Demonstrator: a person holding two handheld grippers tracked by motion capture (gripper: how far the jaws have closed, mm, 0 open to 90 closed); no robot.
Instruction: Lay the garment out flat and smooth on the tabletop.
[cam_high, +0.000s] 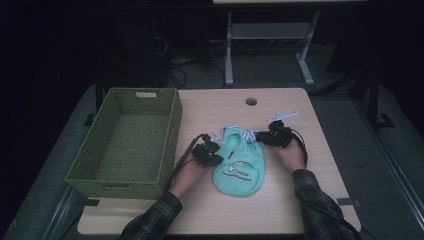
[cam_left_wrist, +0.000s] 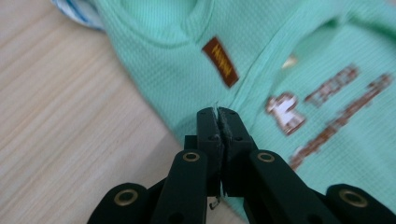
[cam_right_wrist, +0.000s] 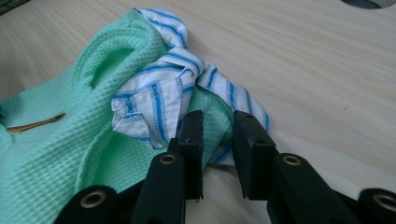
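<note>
The green garment (cam_high: 239, 167) lies mid-bench (cam_high: 280, 205), between both claws. The left claw (cam_left_wrist: 218, 113) is pressed together at its edge; the right claw (cam_right_wrist: 217, 122) stands spread around a fold. Bare bench lies right; the basket (cam_high: 167, 145) is near the left claw.

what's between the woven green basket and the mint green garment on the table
In the high view, the left gripper and the hand holding it lie between the woven green basket and the mint green waffle-knit garment, over bare wooden table.

tongs (cam_left_wrist: 218, 113): black, brass rivets; cables: black; sleeves (cam_high: 159, 216): dark plaid
</note>
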